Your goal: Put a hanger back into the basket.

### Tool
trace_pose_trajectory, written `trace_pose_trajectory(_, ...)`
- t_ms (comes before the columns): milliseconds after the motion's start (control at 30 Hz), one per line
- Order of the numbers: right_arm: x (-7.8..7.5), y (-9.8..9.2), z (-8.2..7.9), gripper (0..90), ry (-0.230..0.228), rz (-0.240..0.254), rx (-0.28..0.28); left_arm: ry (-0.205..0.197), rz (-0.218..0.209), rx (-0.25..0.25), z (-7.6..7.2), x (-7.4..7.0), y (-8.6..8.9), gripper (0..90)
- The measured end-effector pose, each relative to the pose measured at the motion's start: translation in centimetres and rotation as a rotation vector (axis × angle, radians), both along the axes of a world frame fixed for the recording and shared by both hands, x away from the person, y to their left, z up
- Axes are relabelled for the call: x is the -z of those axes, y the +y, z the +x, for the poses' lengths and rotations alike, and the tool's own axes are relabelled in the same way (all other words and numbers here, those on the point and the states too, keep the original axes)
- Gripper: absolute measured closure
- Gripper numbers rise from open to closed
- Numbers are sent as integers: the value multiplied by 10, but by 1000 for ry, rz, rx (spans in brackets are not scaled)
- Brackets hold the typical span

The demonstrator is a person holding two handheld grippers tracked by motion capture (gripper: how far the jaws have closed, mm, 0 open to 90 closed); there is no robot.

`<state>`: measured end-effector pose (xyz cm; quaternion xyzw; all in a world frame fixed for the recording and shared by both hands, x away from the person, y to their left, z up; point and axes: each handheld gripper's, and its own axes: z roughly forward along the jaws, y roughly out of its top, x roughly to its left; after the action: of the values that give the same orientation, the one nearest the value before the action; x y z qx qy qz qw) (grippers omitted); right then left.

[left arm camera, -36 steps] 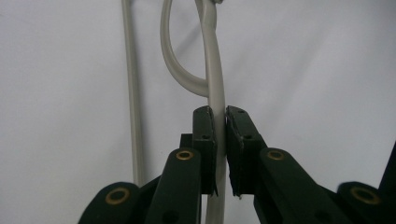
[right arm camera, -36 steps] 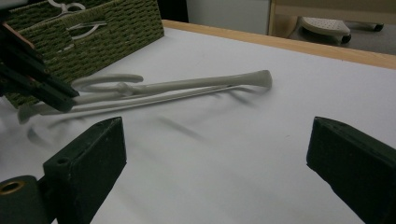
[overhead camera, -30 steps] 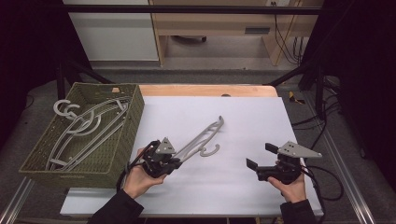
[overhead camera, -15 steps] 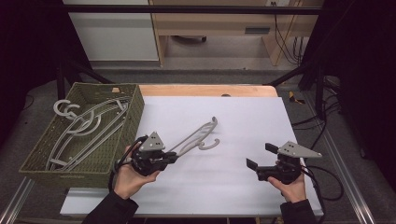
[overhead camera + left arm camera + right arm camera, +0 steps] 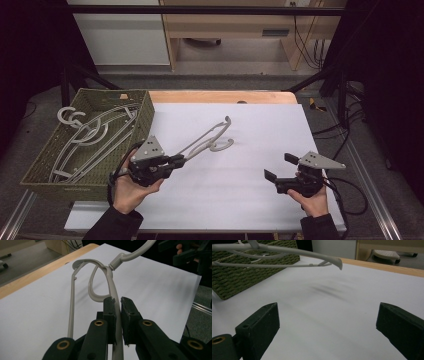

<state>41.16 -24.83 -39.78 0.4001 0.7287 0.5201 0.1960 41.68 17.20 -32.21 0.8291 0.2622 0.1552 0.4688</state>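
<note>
A grey plastic clothes hanger (image 5: 207,137) hangs in the air over the white table top (image 5: 260,125), its hook pointing to the right. My left gripper (image 5: 180,160) is shut on one arm of that hanger (image 5: 110,282); the two pads press on the grey bar from both sides. The hanger (image 5: 277,251) crosses the top of the right gripper view, casting a faint shadow on the table. My right gripper (image 5: 277,167) stands open near the table's front right, its jaws wide apart with nothing between them.
A green woven basket (image 5: 37,175) sits at the table's left edge with several grey hangers (image 5: 85,132) lying in it. A wooden strip (image 5: 220,96) runs along the table's far edge. Metal frame rails and cables lie to the right.
My left gripper has lifted the hanger off the table and carried it left, toward the basket. The right gripper has stayed where it was.
</note>
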Motion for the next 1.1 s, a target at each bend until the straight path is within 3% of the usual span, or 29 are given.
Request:
trace_pose_trajectory(300,0,-1,0,52,-3,-3,1,-52,-24,-35,6,-30,20,831)
trace_pose_trajectory(400,-1,-2,0,52,-4,-1,2,-66,-10,-57,10,-40,29,830)
trace_pose_trajectory(567,-2,-4,-1,51,-7,6,9,-60,-16,-78,19,-53,45,831)
trace_pose_trajectory(667,-3,-5,-1,51,-13,-4,9,-58,-7,-97,24,-57,57,831)
trace_pose_trajectory(1100,-3,-6,0,50,-14,-7,22,-50,-70,-181,30,-68,117,830)
